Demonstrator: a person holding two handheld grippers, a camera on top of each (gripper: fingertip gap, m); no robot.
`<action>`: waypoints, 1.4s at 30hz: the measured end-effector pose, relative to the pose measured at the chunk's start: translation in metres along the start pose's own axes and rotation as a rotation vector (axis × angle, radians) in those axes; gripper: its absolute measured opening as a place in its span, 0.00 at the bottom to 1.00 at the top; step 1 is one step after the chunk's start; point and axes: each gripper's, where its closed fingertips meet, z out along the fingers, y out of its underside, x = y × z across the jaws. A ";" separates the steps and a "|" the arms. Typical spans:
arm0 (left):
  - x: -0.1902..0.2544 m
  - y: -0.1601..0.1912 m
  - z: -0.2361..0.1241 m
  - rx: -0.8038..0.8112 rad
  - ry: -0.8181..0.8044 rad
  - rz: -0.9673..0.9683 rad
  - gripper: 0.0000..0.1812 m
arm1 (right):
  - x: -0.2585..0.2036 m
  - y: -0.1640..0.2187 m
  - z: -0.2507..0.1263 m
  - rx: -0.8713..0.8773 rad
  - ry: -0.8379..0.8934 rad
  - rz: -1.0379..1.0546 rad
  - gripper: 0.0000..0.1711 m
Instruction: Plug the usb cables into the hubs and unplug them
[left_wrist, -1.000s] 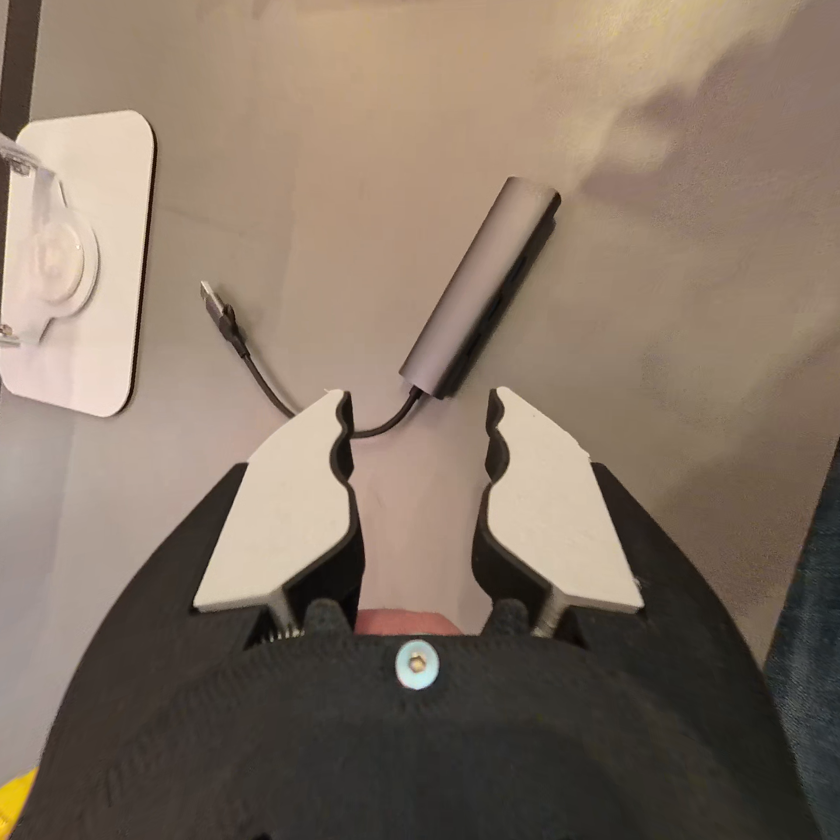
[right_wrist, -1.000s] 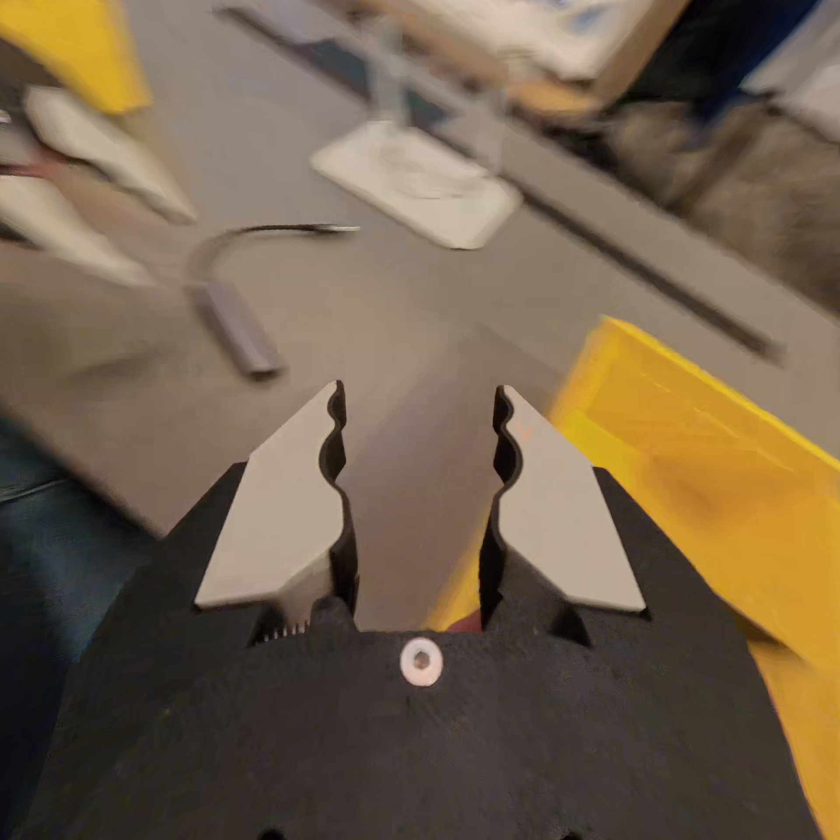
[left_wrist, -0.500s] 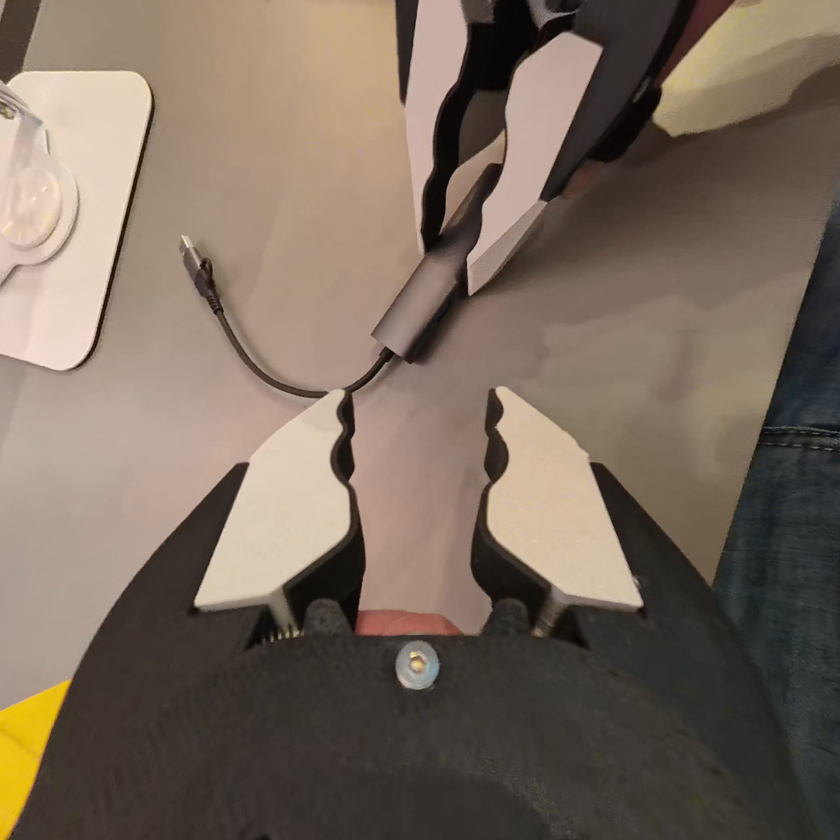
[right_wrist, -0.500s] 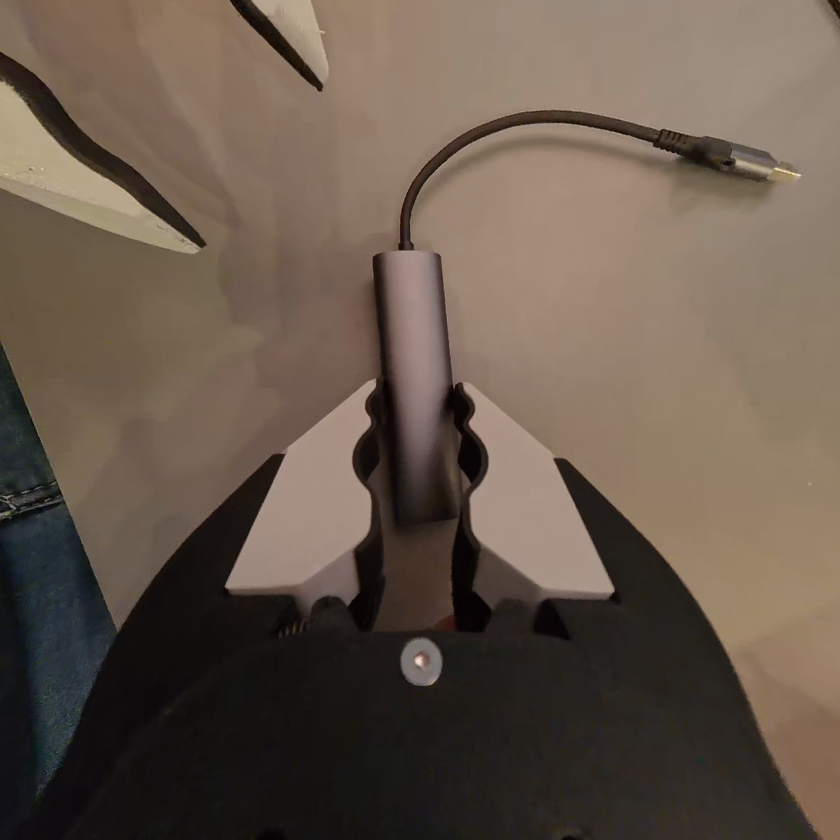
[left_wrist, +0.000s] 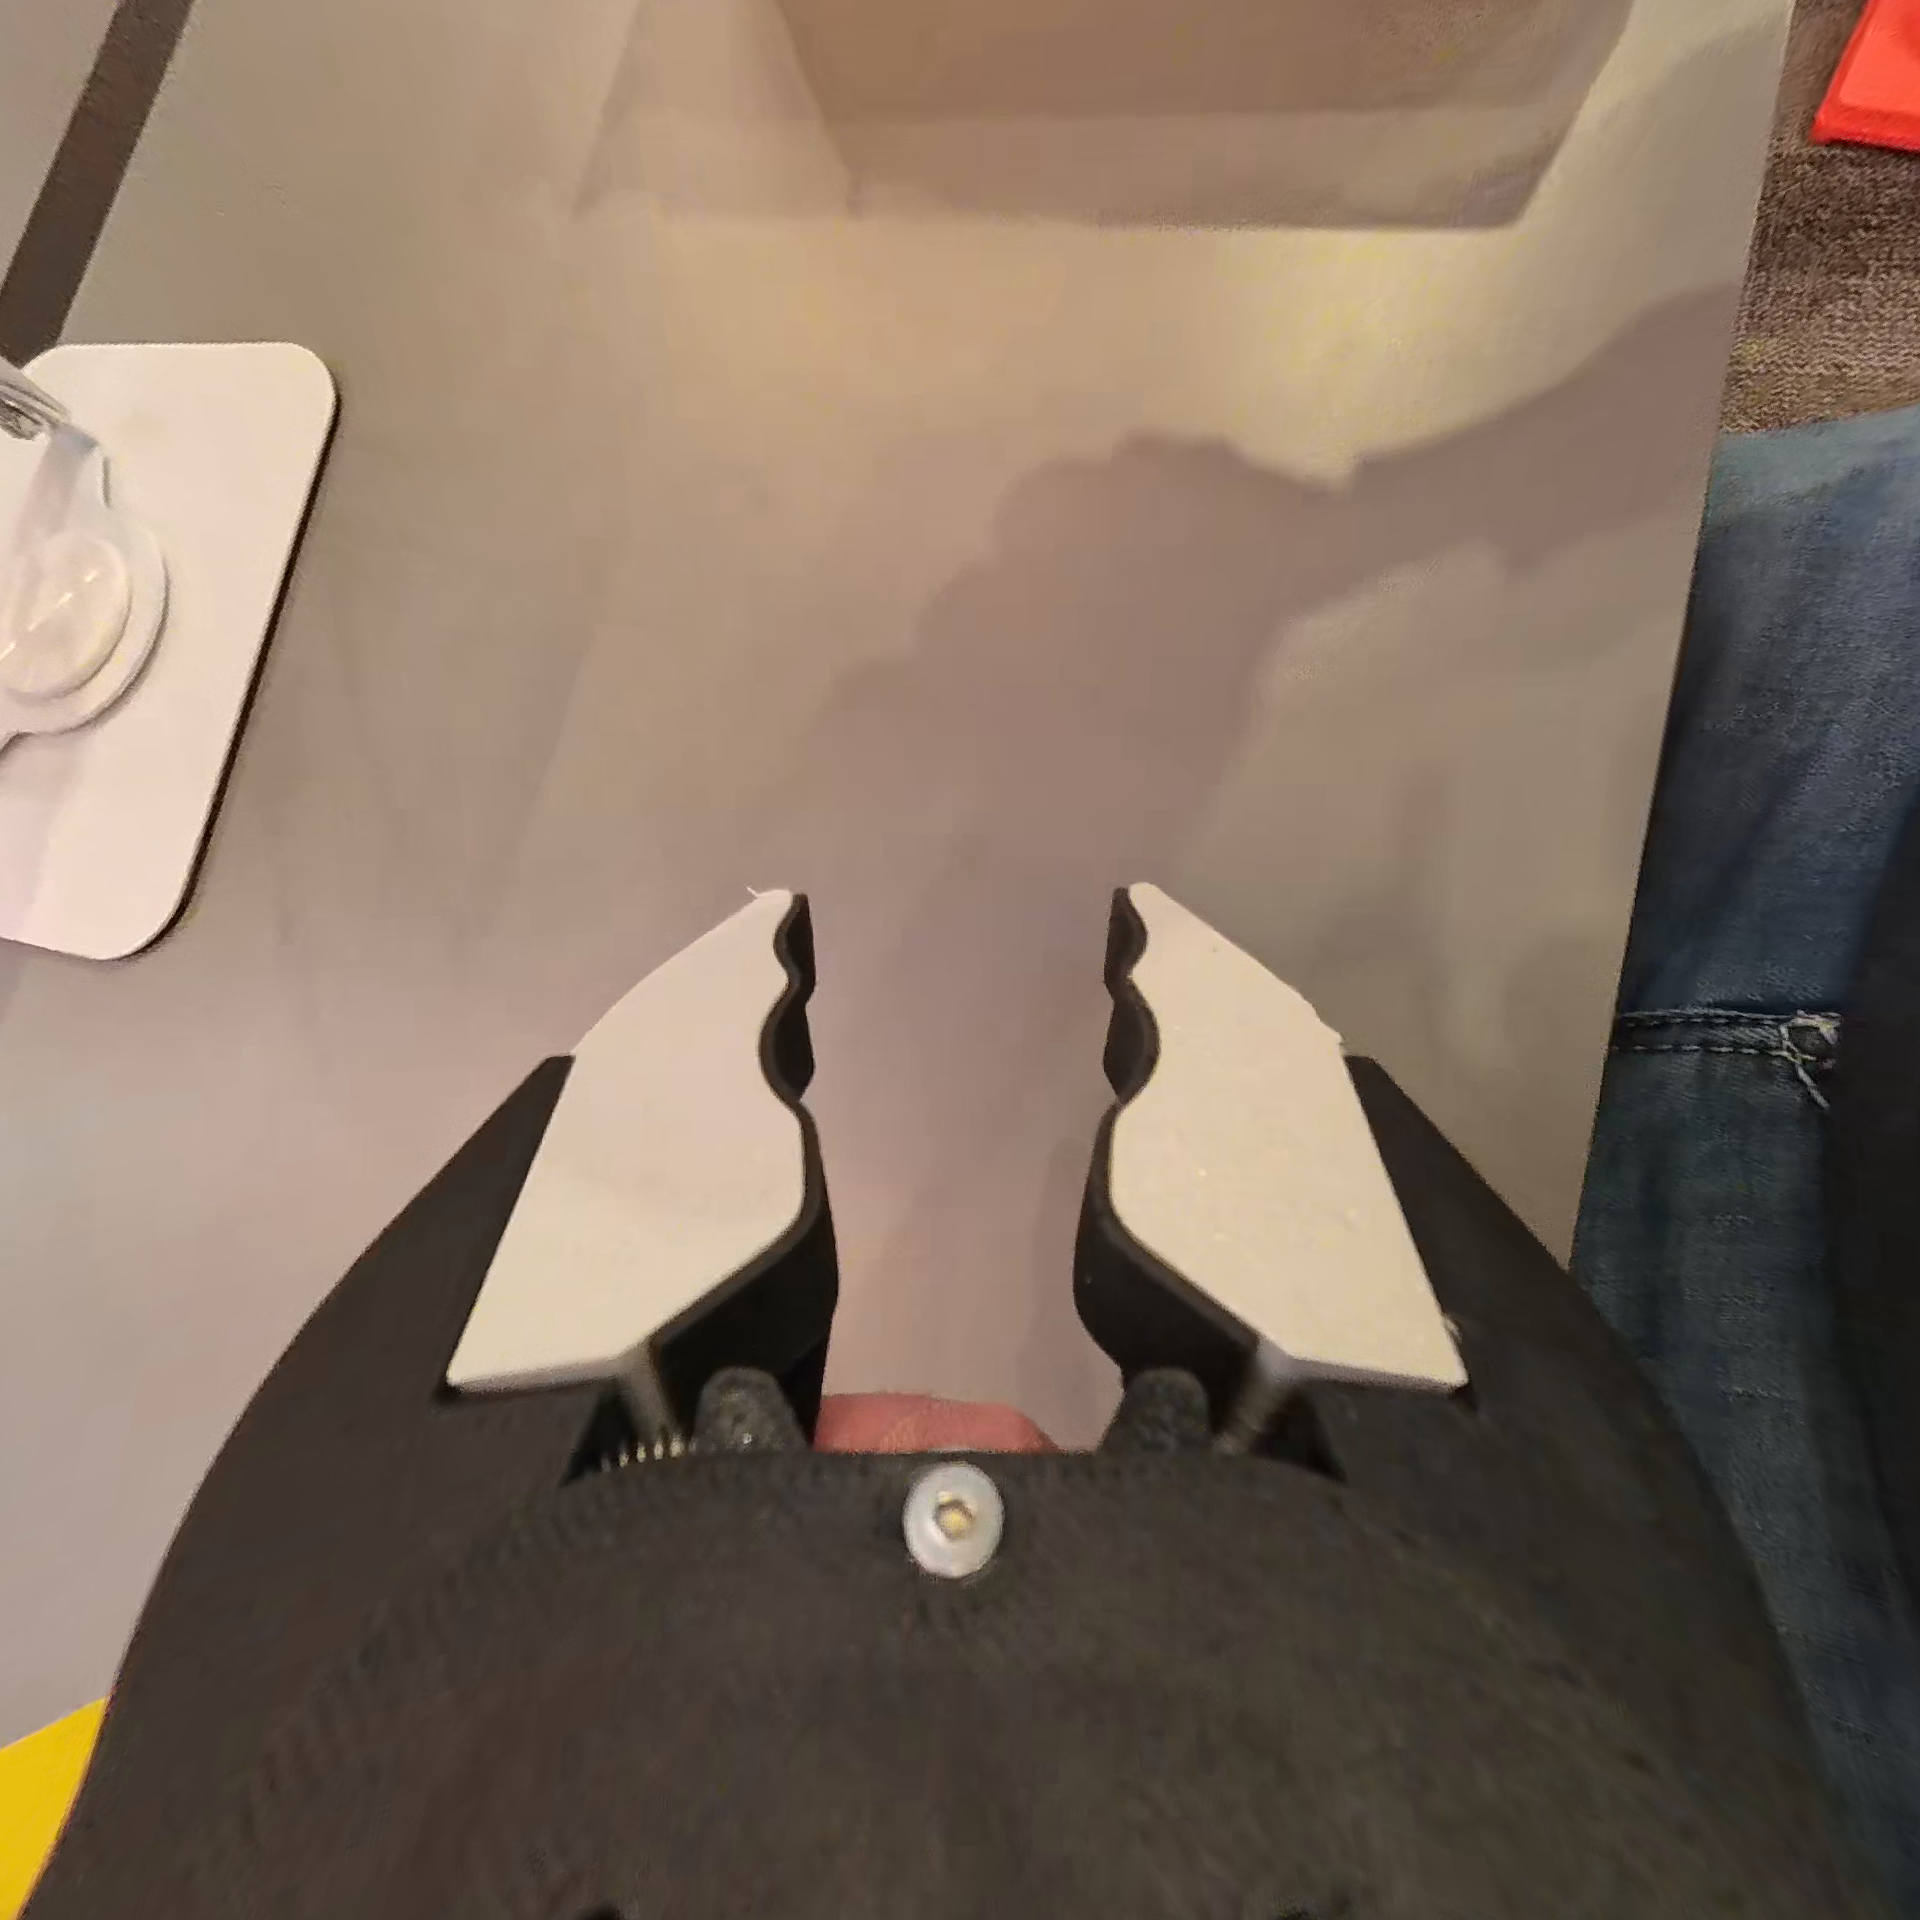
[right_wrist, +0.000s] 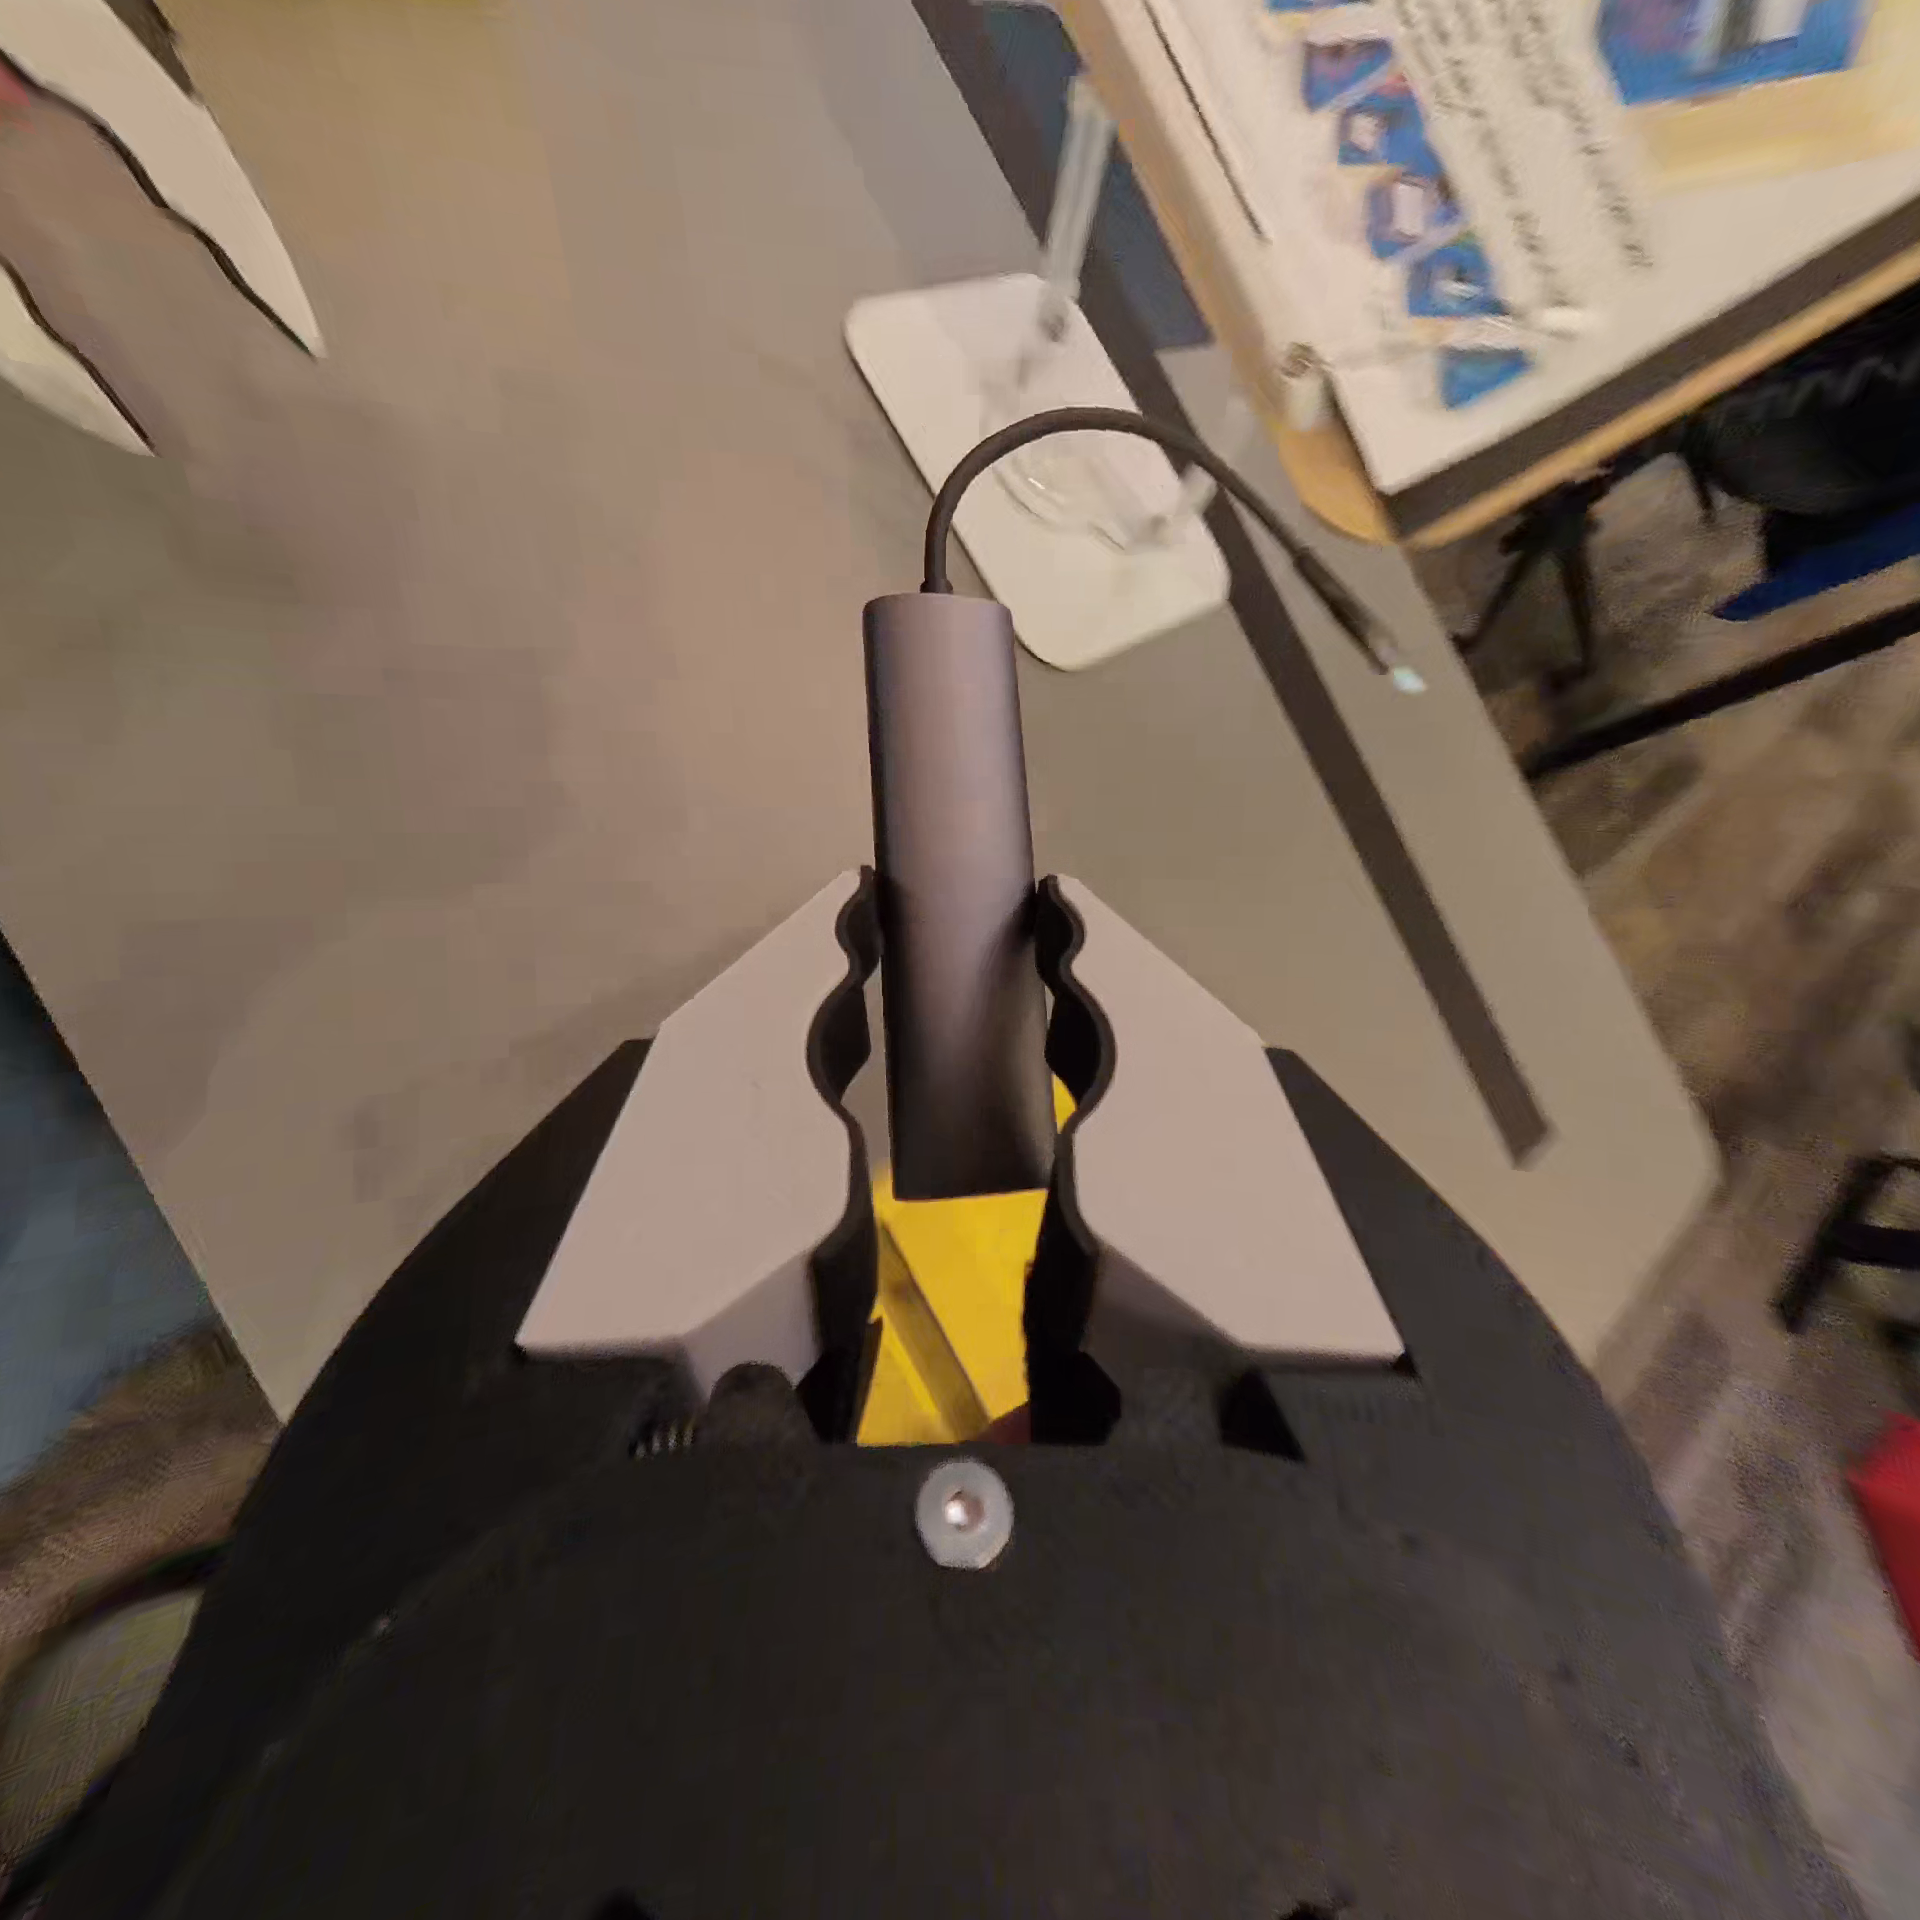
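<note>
left wrist view: grey table (left_wrist: 727, 520), white stand base (left_wrist: 156, 665) far left, denim at right; left gripper (left_wrist: 961, 914) agape, empty | right wrist view: table edge, carpet; right gripper (right_wrist: 958, 883) clamps grey hub (right_wrist: 951, 831), lifted, cable (right_wrist: 1091, 436) dangling

A matte grey table (left_wrist: 935, 540) bears a white rounded-corner stand base (left_wrist: 177, 665) with a clear post at 9 o'clock, beside a dark strip (right_wrist: 1382, 810).
</note>
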 end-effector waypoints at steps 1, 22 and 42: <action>0.001 0.001 0.002 -0.007 0.003 -0.003 0.30 | 0.016 0.010 -0.016 -0.019 0.021 -0.030 0.16; 0.007 0.013 0.030 -0.079 0.013 0.023 0.30 | 0.048 0.271 0.025 -0.834 -0.489 -0.094 0.16; -0.126 0.069 -0.150 -0.141 -0.586 -0.022 0.29 | 0.059 0.161 0.000 -0.596 -0.030 -0.083 0.29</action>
